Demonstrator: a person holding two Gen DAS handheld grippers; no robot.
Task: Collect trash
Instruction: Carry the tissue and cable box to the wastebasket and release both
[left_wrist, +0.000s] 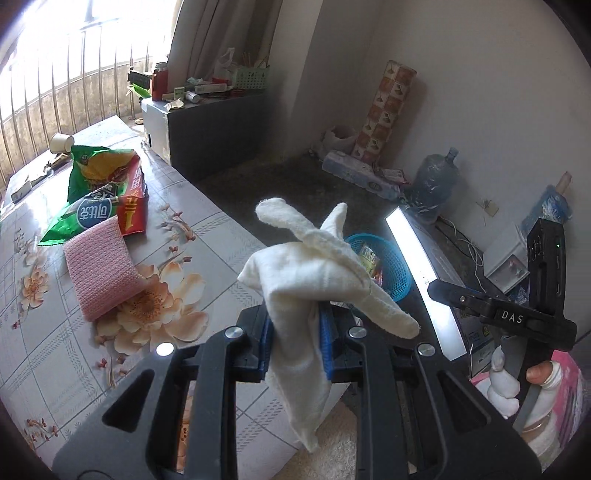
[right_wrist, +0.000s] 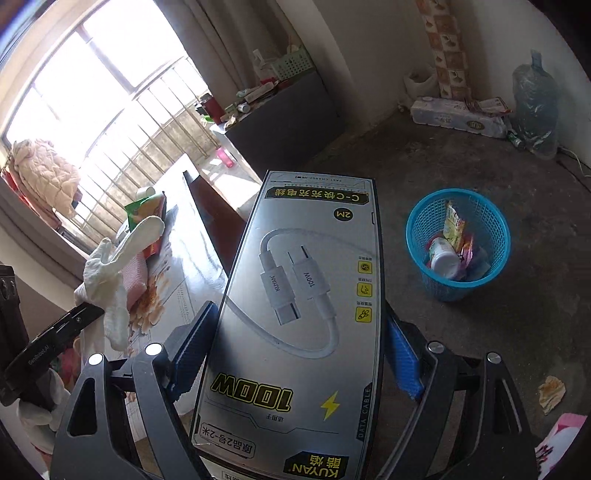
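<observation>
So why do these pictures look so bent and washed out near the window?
Left wrist view: the fisheye lens curves the window bars, daylight blows out the panes, and a bright strip glares on the floor; the cloth in the left gripper is sharp. Right wrist view: the window is also overexposed, the box shows sheen, and dark corners frame the image.

The crumpled white cloth rag (left_wrist: 314, 273) is clamped between the blue pads of the left gripper (left_wrist: 297, 341), its loose ends sticking up and hanging down. The flat grey cable box with yellow "100W" print (right_wrist: 295, 314) is pinched at its long edges in the right gripper (right_wrist: 295, 354). The round blue plastic mesh basket (right_wrist: 458, 243), partly filled with wrappers, stands upright on the floor ahead and right of that gripper.
</observation>
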